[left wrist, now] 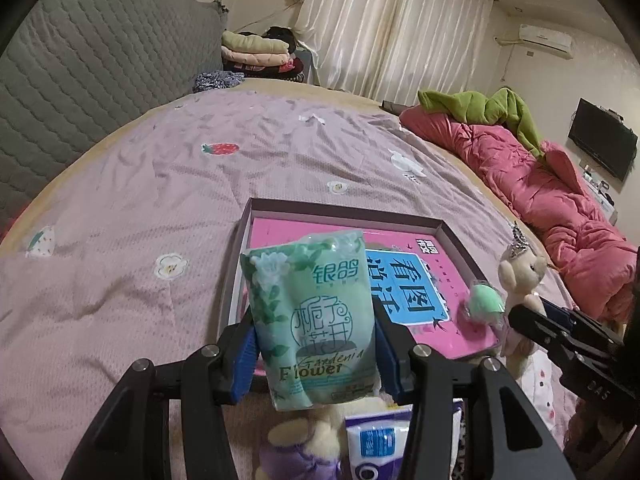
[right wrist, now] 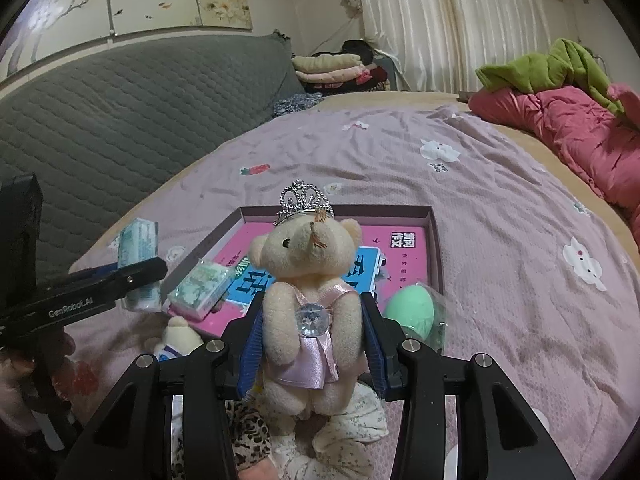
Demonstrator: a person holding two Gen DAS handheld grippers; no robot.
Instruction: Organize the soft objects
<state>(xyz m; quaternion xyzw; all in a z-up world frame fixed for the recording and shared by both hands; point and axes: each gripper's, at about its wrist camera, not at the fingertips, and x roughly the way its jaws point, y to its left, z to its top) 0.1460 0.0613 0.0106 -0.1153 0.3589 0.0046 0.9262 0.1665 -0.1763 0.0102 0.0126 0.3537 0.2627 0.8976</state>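
I grip the tissue pack (left wrist: 314, 320) in my left gripper (left wrist: 316, 350) | right gripper (right wrist: 312, 348) clamps the teddy bear (right wrist: 306, 300) | both above the box (right wrist: 436, 240) on the bed (right wrist: 500, 280)

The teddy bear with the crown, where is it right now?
The teddy bear is held upright between the right gripper's fingers, just in front of the open box, with the green egg-shaped sponge on its right.

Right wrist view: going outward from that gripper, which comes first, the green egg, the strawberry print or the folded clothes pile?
1. Green egg, just right of the right gripper, by the box's corner.
2. Strawberry print, mid-bed, left.
3. Folded clothes pile, beyond the bed's far edge.
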